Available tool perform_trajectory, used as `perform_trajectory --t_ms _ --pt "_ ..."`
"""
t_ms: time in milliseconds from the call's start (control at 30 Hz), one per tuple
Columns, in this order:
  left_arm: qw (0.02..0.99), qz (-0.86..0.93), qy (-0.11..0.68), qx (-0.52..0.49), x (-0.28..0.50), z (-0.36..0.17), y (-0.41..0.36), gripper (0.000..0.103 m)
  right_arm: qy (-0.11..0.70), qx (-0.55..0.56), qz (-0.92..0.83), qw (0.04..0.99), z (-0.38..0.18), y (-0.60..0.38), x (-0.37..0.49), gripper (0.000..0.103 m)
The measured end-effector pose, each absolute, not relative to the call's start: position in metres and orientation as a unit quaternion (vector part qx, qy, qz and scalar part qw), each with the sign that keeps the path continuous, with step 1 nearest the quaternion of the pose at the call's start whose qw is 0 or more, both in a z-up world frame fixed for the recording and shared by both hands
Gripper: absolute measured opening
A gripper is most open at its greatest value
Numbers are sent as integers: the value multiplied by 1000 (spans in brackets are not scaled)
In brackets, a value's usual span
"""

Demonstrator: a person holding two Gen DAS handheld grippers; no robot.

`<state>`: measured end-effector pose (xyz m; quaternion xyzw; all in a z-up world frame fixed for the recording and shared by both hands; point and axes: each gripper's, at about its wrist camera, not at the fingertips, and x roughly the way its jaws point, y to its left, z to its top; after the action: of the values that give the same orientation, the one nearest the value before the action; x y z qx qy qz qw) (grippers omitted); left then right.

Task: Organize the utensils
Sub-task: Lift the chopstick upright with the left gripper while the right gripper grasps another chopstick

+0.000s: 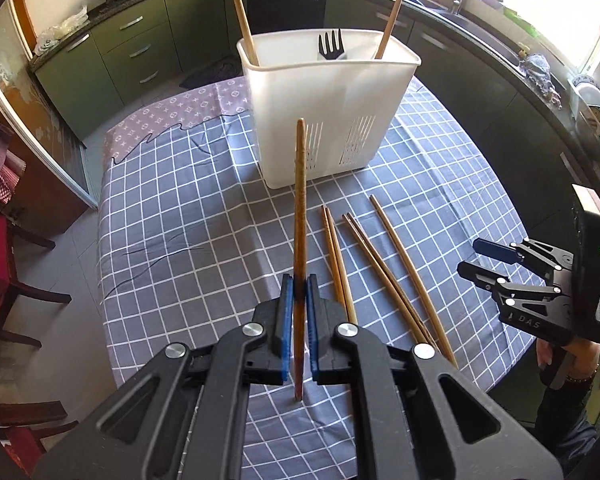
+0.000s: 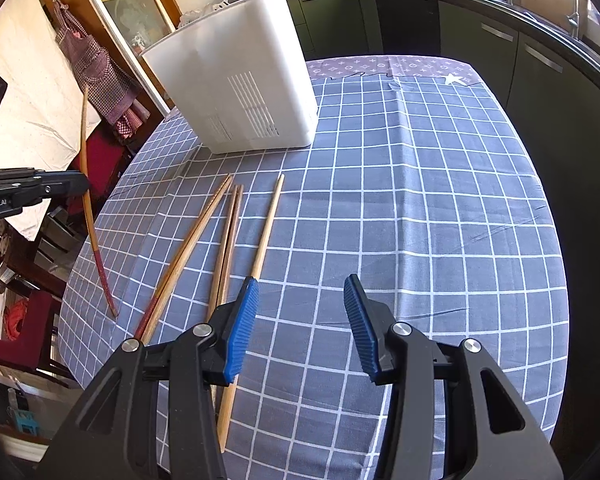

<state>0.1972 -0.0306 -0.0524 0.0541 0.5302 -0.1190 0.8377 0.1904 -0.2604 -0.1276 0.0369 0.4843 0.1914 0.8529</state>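
Note:
My left gripper [image 1: 299, 286] is shut on a brown chopstick [image 1: 300, 208], held off the table and pointing toward the white utensil basket [image 1: 324, 120]. The basket holds two chopsticks [image 1: 240, 8] and a black fork [image 1: 331, 46]. Several chopsticks [image 1: 374, 264] lie on the checked cloth to the right of the held one. In the right wrist view the held chopstick [image 2: 88, 200] hangs from the left gripper [image 2: 82, 184] at the left edge, and the loose chopsticks [image 2: 228, 240] lie ahead left. My right gripper [image 2: 300, 304] stands open over the cloth with nothing between its fingers, also seen in the left wrist view [image 1: 474, 258].
The table [image 2: 420, 200] wears a blue-grey checked cloth. Dark kitchen cabinets [image 1: 140, 48] run along the back and right. Wooden chairs [image 1: 16, 280] stand off the left edge. A person's hand [image 1: 568, 356] holds the right gripper at the table's right edge.

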Motion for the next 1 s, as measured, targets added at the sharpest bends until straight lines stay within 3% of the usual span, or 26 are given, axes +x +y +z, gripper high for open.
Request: perform_trajectory --t_ms 433,767,1000 --pt "850 -143 505 47 169 -38 -19 7 560 -46 205 801 -133 -215 231 45" --pt "851 -150 500 49 164 -35 -15 7 614 -83 190 762 -146 -182 262 22" --pt "851 -152 501 48 162 -36 -10 7 635 -102 170 747 -157 -172 277 17"
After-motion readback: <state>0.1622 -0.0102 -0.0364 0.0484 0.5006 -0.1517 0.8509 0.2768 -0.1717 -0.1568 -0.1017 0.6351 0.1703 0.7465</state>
